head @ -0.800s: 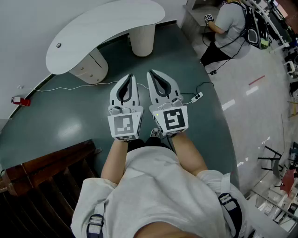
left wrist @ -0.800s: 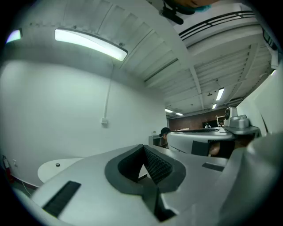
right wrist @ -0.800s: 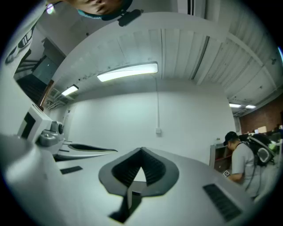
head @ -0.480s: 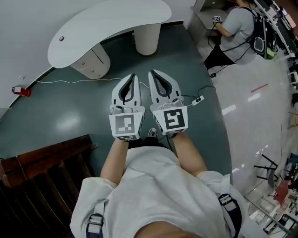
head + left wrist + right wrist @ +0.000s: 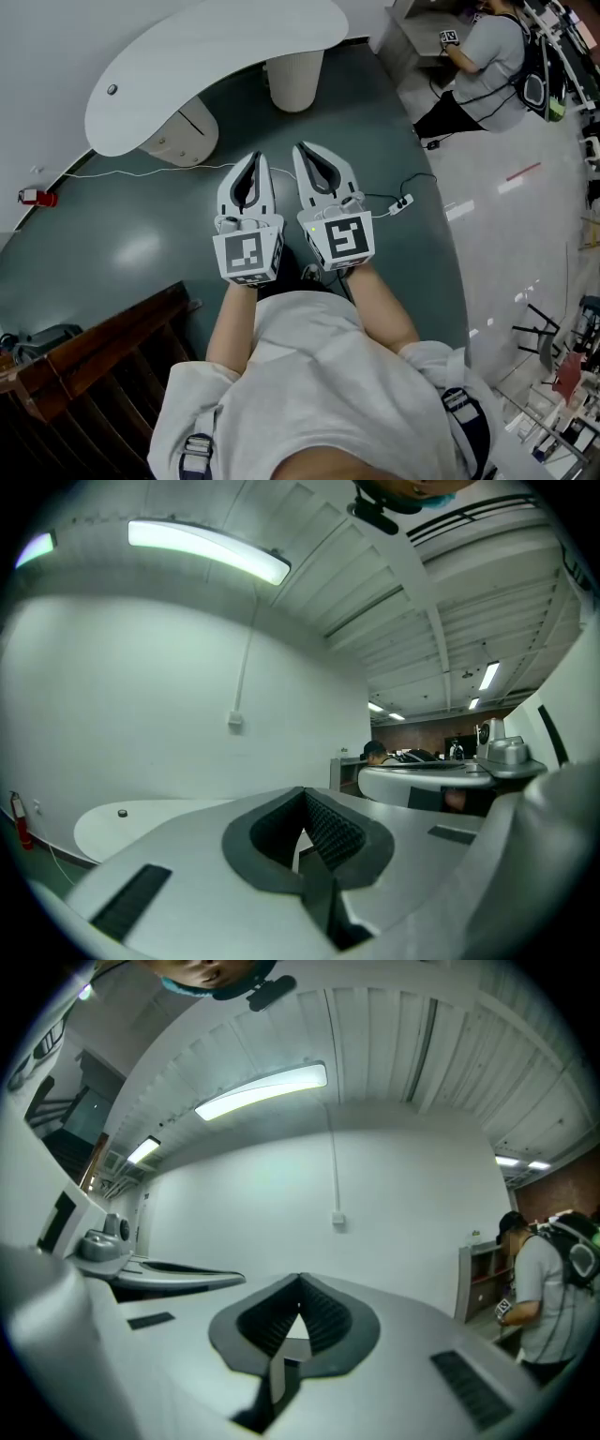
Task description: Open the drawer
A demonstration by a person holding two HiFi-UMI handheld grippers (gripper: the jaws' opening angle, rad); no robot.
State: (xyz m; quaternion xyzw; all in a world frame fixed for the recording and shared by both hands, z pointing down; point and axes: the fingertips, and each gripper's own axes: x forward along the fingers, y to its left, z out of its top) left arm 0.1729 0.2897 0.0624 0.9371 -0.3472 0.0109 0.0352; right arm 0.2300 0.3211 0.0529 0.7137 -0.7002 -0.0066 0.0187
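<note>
A white curved desk [image 5: 187,56] stands at the far left of the head view, with a rounded pale drawer unit [image 5: 173,139] under it. Both grippers are held side by side over the dark green floor, pointing toward the desk and well short of it. The left gripper [image 5: 257,157] is shut with nothing in it; in the left gripper view [image 5: 305,797] its ribbed pads meet. The right gripper [image 5: 301,148] is also shut and empty, its pads closed in the right gripper view [image 5: 300,1281]. The desk top [image 5: 131,819] shows low in the left gripper view.
A white pedestal [image 5: 294,77] holds up the desk's right end. White cable [image 5: 141,174] and a power strip [image 5: 404,200] lie on the floor. Dark wooden stairs [image 5: 94,356] are at the lower left. Another person [image 5: 492,66] stands at a cabinet, far right.
The head view has swung a little, so the desk sits slightly differently in the picture. Both grippers stay shut and side by side.
</note>
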